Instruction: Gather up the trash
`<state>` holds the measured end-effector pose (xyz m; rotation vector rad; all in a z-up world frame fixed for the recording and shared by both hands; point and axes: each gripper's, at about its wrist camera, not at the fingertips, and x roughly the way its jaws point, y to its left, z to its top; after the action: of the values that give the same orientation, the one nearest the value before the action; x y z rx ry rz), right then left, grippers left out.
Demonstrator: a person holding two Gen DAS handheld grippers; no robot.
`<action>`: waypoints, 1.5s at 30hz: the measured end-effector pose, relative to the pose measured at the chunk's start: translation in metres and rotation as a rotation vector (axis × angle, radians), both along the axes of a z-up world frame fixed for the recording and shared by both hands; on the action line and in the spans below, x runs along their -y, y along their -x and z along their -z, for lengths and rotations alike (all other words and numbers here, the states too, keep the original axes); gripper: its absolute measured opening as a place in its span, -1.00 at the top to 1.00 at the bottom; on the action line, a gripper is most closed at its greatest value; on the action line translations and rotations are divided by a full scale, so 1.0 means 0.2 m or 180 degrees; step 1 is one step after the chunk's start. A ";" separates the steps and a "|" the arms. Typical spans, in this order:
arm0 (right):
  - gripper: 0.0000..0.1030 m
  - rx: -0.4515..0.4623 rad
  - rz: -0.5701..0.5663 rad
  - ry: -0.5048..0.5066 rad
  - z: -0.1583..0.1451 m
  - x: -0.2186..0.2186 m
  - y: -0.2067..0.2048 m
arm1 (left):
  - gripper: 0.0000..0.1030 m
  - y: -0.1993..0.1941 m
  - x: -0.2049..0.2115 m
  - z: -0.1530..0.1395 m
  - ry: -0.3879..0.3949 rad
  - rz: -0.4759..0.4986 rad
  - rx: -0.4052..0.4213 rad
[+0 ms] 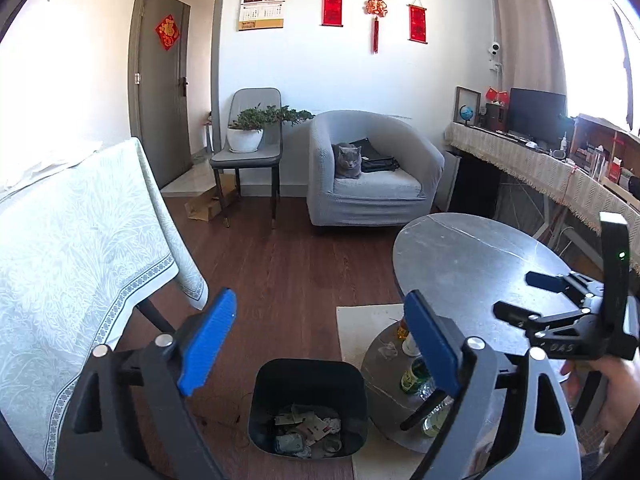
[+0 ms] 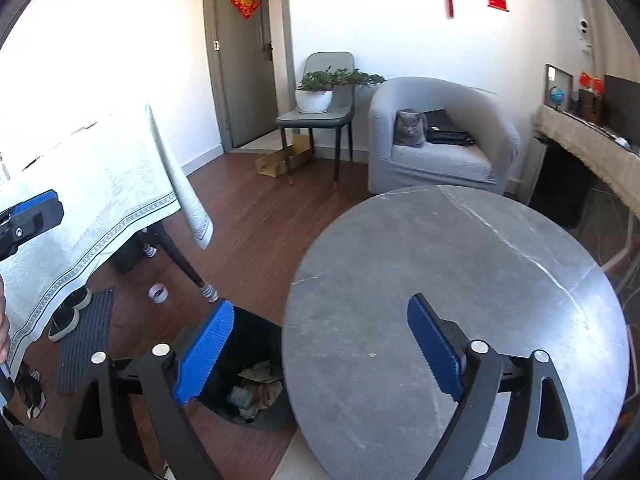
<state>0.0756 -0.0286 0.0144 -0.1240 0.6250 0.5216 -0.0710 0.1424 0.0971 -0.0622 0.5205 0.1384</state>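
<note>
Both your grippers, left gripper [image 1: 320, 344] and right gripper [image 2: 320, 346], hover jaws spread and empty above the filled bin [image 1: 307, 408]; next, seek leftover trash near it

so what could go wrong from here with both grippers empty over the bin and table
1. The bottles stand crowded on the lower shelf beside the trash bin; reaching past could topple them.
2. The left gripper hangs open close to the round table edge and might clip it.
3. The tape roll on the floor could get overlooked.
</note>
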 end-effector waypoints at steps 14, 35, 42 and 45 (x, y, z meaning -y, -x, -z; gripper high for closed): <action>-0.93 0.0121 0.0645 0.0016 -0.01 0.61 0.18 | -0.93 0.14 0.08 0.18 -0.0116 -0.0254 -0.0228; -0.93 0.0212 0.0723 0.0051 0.09 0.81 0.43 | -0.94 0.25 0.12 0.38 -0.0008 -0.0263 -0.0344; -0.93 0.0210 0.0675 0.0237 0.11 0.75 0.43 | -0.94 0.23 0.12 0.40 0.0006 -0.0263 -0.0407; -0.93 0.0207 0.0674 0.0249 0.11 0.75 0.43 | -0.94 0.23 0.12 0.40 0.0013 -0.0262 -0.0428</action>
<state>-0.0097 -0.1778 -0.0081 -0.1464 0.5872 0.2877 -0.1164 0.1181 0.0170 -0.0787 0.6528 0.2230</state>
